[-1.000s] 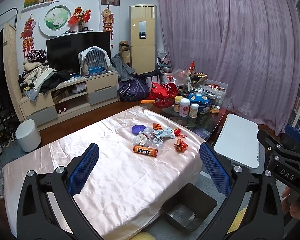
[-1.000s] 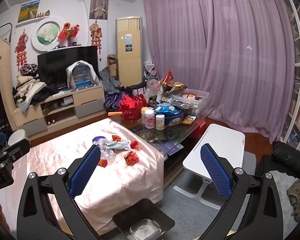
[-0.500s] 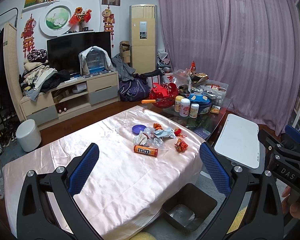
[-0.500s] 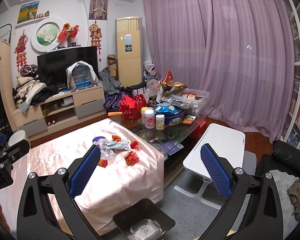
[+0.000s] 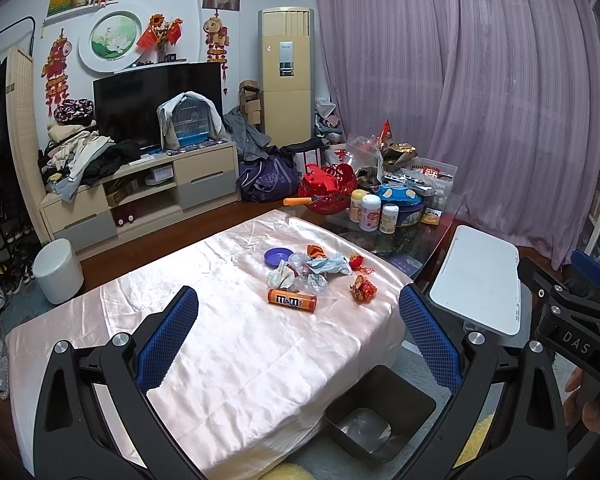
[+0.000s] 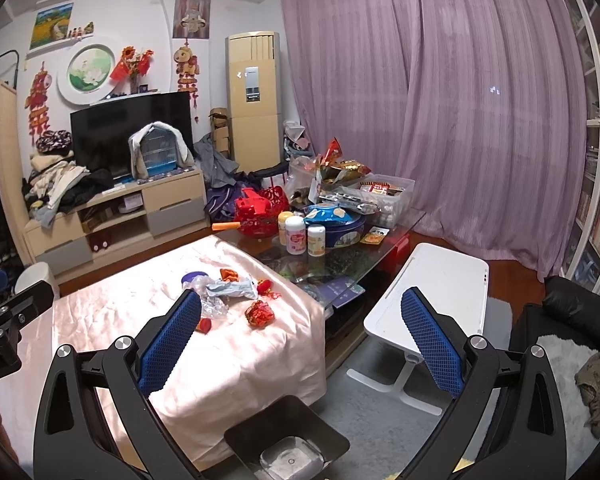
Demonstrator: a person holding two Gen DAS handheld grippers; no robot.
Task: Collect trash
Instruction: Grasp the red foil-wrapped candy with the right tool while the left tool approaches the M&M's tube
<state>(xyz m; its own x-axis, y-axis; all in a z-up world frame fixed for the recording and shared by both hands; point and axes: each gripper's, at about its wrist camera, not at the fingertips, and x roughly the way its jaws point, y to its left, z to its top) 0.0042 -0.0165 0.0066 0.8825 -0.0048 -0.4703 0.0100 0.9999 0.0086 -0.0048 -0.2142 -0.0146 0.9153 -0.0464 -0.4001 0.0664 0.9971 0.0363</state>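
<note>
Both tongs gape empty; only the left view shows the whole orange candy tube (image 5: 292, 300).

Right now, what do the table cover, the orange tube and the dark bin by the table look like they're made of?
Table cover: probably satin-like fabric, pale pink, glossy sheen with soft creases.
Orange tube: likely plastic or coated card, smooth, with a printed label; the look leaves it open.
Dark bin: seemingly rigid plastic, dark matte walls, with a paler, shinier bottom inside.

Black gripper (image 5: 298, 338) frames, blue textured pads, silver screws, perhaps "DAS" lettering.
</note>
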